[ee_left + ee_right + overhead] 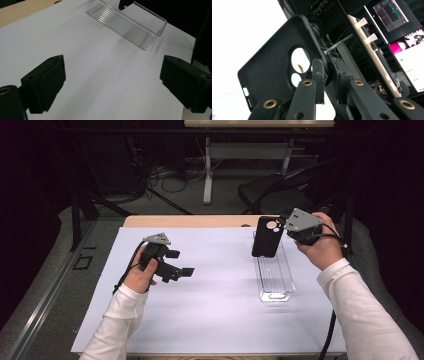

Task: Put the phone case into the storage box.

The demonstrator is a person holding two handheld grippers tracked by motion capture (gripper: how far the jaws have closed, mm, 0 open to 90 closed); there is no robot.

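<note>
My right tongs (286, 226) are clamped on the top edge of the black phone case (266, 237), right beside its camera cutout; in the right gripper view the pads (319, 72) pinch the rim from both sides. The phone case hangs upright above the far end of the clear tray (275, 275), its lower edge just over the tray. My left tongs (181, 262) stand wide apart with nothing between them, held over the white table (215, 315), well to the left of the tray.
</note>
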